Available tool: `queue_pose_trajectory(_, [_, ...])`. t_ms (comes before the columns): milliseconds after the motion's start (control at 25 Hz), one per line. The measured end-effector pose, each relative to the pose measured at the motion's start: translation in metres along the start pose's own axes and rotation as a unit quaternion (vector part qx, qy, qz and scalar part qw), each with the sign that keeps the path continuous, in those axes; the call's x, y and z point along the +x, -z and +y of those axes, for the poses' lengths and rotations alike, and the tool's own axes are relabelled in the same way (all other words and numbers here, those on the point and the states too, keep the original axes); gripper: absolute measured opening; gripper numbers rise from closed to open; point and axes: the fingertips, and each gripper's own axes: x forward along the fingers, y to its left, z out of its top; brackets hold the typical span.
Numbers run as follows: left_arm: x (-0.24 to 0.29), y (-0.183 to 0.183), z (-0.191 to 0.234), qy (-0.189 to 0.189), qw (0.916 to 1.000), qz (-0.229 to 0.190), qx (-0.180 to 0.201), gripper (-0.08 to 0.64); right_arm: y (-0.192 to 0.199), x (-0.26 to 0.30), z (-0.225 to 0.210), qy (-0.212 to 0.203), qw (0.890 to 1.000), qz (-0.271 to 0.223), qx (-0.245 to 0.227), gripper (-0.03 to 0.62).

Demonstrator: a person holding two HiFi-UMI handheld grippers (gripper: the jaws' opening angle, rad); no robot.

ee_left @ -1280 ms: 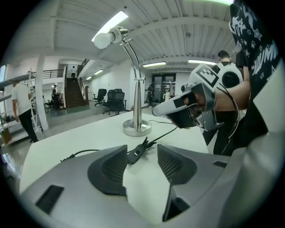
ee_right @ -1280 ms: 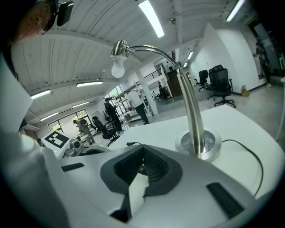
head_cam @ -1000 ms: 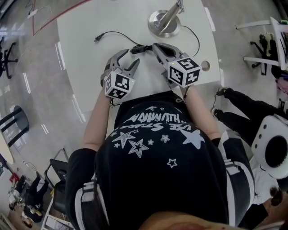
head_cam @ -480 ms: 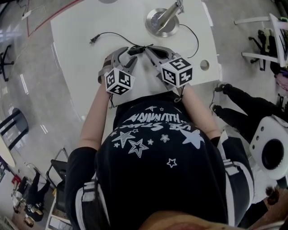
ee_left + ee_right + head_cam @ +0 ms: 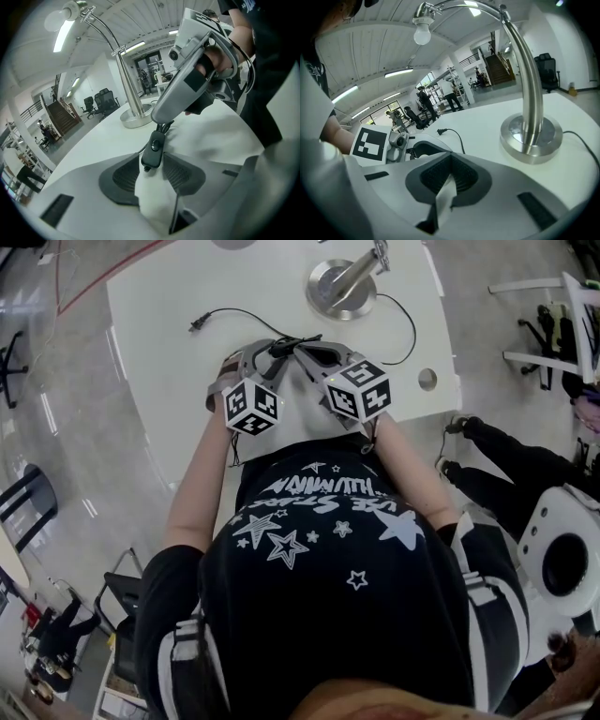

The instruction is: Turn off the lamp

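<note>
1: Two tools crowd one small part. Step in hand, my read: press the black inline cord switch of the chrome arched lamp. How to do it clean?

2: Brace w/ one, press w/ the other. Left hand-held gripper steadies the switch body. Right hand-held gripper brings its tip square onto the round button. Short firm push, no sideways drag, or the switch twists out. Don't tug the thin black cord.

1: Left state?

2: Jaws narrow, drawn in to abt the switch's width. Its lower end sits betw. the ribbed pads and looks gripped. Lifted clear of the white surface or not, can't tell.

1: Right?

2: Pads meet at the tip, nothing seen betw. them in its own view. In the left gripper view its nose sits right at the cord just above the switch. Touching or pinching, can't tell.

1: Lamp itself?

2: Round base stands on the surface beyond both tools. White bulb hangs at the arm's end. Lit or not, can't tell. NB: black plug lies loose on the surface, no socket in sight.
</note>
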Motion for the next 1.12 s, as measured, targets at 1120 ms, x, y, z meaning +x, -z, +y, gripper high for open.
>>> queue_pose_trajectory(1120, [0.006,0.004,-0.007,0.027,0.9992,0.017,-0.025,0.137,0.014,0.023,-0.011,0.018,0.997,0.079,-0.012,0.005])
